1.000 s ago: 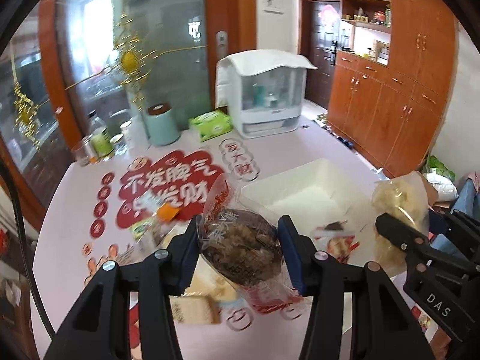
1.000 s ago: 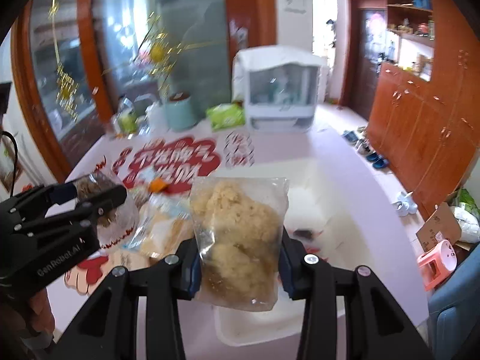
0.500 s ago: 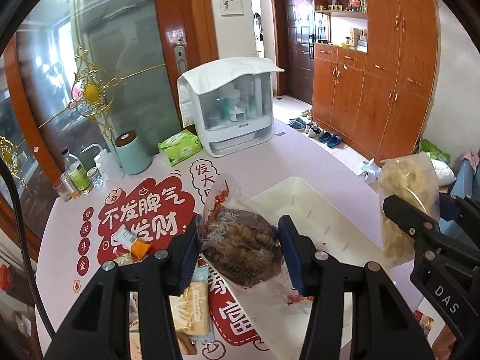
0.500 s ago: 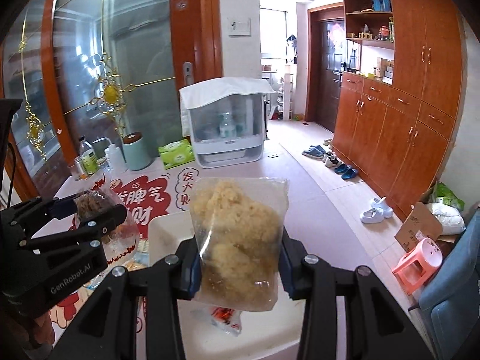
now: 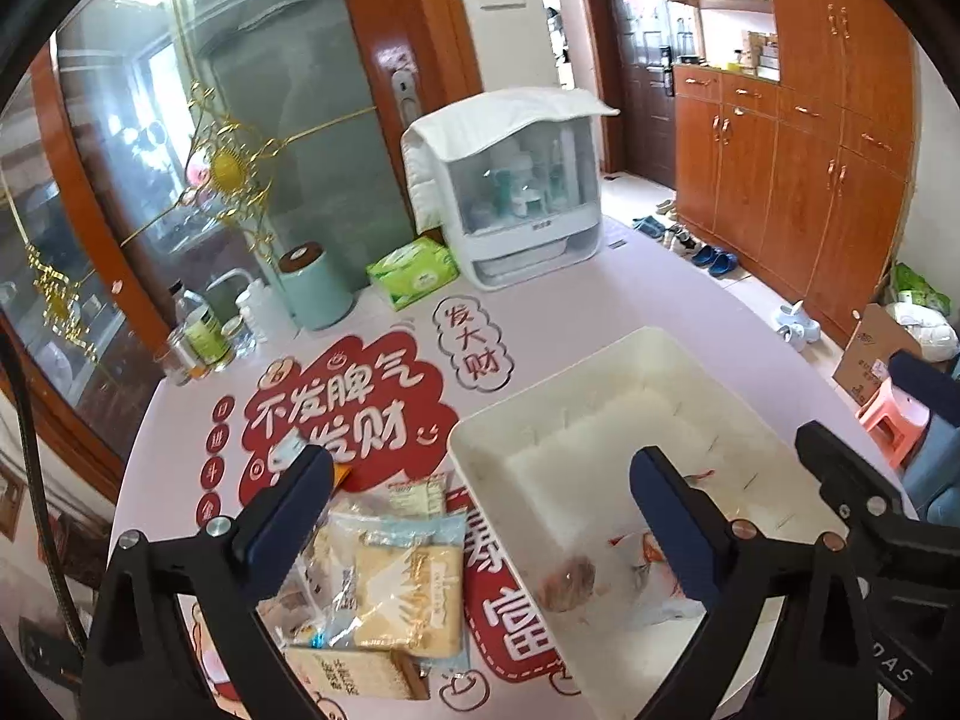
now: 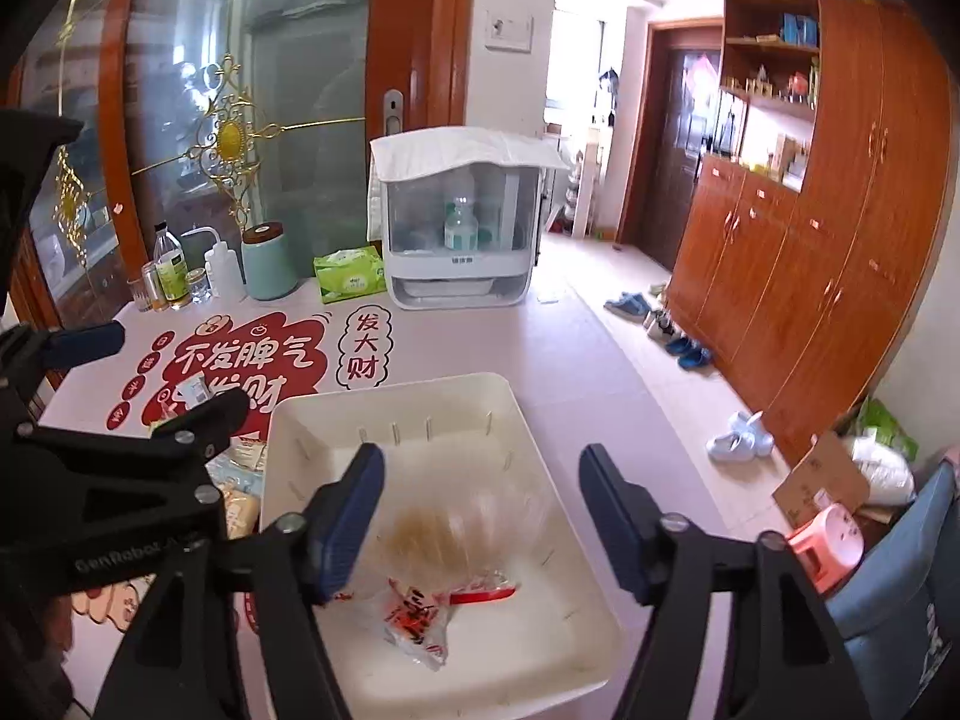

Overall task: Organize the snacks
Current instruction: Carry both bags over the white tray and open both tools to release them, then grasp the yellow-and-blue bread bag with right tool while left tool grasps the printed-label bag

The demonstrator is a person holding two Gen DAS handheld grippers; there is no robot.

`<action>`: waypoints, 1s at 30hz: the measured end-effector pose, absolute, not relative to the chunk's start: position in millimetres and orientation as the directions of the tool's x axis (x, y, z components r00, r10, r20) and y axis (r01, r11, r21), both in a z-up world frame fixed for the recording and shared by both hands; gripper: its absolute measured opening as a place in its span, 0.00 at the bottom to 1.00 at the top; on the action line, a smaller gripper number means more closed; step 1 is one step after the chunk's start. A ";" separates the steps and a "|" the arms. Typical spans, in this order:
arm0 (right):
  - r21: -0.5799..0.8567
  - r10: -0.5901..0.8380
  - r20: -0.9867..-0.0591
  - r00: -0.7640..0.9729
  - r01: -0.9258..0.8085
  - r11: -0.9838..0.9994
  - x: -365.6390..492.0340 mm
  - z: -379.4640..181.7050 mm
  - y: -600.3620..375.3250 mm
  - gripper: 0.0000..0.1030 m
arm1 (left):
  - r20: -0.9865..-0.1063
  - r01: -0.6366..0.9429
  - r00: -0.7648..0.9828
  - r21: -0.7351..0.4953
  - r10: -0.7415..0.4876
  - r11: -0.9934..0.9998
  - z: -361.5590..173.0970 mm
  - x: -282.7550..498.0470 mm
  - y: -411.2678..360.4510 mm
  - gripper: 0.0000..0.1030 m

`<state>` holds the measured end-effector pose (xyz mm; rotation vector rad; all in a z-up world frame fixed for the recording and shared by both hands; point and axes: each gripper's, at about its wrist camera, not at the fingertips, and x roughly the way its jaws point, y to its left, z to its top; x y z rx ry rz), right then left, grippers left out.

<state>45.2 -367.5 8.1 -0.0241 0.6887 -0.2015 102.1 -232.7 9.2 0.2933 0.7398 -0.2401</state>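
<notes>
My left gripper hangs over the near left corner of the white bin, its jaws opening wide with nothing pressed between them. Below it a bag of brown snacks lies blurred inside the bin. My right gripper is above the same bin, jaws opening too. A clear bag of pale yellow snacks shows blurred below its fingers, free of the pads, over a red-printed wrapper. Each gripper shows in the other's view: the right gripper and the left gripper.
Several wrapped snacks lie on the pink table left of the bin. At the back stand a mint canister, bottles, a green tissue pack and a covered white cabinet. The table's right edge drops to the floor.
Both grippers moved over the bin, then opened. The brown snack bag left the left jaws and the yellow bag left the right jaws; both dropped into the bin.
</notes>
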 end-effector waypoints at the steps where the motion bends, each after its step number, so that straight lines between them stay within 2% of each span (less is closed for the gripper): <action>1: -0.098 -0.193 -0.621 0.759 0.169 0.981 44.2 7.7 -365.4 0.73 | -0.694 0.310 0.713 0.176 -0.106 0.934 8.0 101.3 -230.6 0.96; 16: -0.033 -0.114 -0.652 0.750 0.122 0.992 31.1 0.3 -359.0 0.75 | -0.690 0.250 0.721 0.179 -0.060 0.951 2.7 76.1 -202.6 0.96; 30: -0.007 -0.078 -0.648 0.758 0.096 0.995 12.9 5.5 -338.5 0.74 | -0.617 0.118 0.787 0.145 -0.003 0.982 19.6 63.0 -145.8 0.96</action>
